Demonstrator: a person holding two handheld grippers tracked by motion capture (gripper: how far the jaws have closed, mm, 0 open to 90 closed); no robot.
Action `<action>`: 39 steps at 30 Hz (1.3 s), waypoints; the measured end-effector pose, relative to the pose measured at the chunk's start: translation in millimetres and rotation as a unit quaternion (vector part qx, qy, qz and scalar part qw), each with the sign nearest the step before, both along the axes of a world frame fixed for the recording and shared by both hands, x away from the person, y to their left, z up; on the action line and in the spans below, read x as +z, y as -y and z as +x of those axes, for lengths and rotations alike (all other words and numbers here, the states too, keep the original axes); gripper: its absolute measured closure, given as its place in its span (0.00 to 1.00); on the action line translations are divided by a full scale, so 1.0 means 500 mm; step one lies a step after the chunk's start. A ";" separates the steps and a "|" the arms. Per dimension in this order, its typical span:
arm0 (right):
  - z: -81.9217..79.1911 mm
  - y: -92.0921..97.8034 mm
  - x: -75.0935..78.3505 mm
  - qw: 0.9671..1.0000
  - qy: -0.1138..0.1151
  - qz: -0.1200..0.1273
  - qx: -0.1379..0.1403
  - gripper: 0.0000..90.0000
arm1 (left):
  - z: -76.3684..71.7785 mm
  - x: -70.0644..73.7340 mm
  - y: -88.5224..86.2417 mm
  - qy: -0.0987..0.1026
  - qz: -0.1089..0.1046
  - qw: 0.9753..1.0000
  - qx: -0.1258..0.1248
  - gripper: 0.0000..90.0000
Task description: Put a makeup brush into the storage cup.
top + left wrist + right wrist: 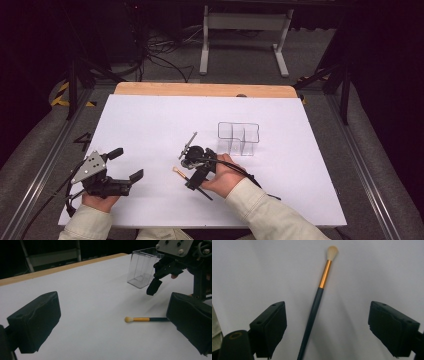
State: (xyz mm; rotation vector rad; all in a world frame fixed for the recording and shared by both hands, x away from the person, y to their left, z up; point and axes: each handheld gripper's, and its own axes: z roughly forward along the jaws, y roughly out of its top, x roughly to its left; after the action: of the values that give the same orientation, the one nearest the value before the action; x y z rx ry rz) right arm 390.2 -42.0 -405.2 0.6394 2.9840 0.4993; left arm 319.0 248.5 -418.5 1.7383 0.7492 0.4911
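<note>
Right gripper hangs wide open and empty, its 2 jaws straddling the makeup brush lying flat on the white table, handle running lengthwise between them, while the left gripper, open too, sits farther off.

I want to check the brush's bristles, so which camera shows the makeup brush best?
The right gripper view: the makeup brush lies lengthwise between the open jaws, tip, gold band and dark handle all sharp. The left gripper view shows it smaller, its handle end hidden behind a jaw. In the high view it is tiny beside the right gripper.
</note>
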 end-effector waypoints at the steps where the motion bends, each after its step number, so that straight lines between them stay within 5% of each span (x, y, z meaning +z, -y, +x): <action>1: 0.000 -0.001 -0.002 1.000 -0.004 0.001 -0.002 0.21 | 0.000 0.000 0.000 -0.001 -0.001 1.000 0.000 0.00; 8: -0.007 -0.015 -0.012 1.000 -0.016 -0.008 -0.005 0.38 | -0.001 -0.001 -0.001 -0.002 -0.002 1.000 0.002 0.00; 24: -0.022 -0.036 -0.039 0.998 0.006 -0.057 -0.003 0.64 | 0.002 -0.002 0.000 -0.005 -0.003 1.000 -0.002 0.00; 39: -0.025 -0.041 -0.040 0.998 -0.009 -0.065 -0.014 0.91 | 0.004 -0.004 0.002 -0.011 0.000 1.000 -0.005 0.01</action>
State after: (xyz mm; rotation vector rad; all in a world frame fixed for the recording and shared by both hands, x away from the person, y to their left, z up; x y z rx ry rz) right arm 377.6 -21.3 -425.3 0.6771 2.9882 0.2955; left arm 320.8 247.4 -420.6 1.7502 0.7562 0.4655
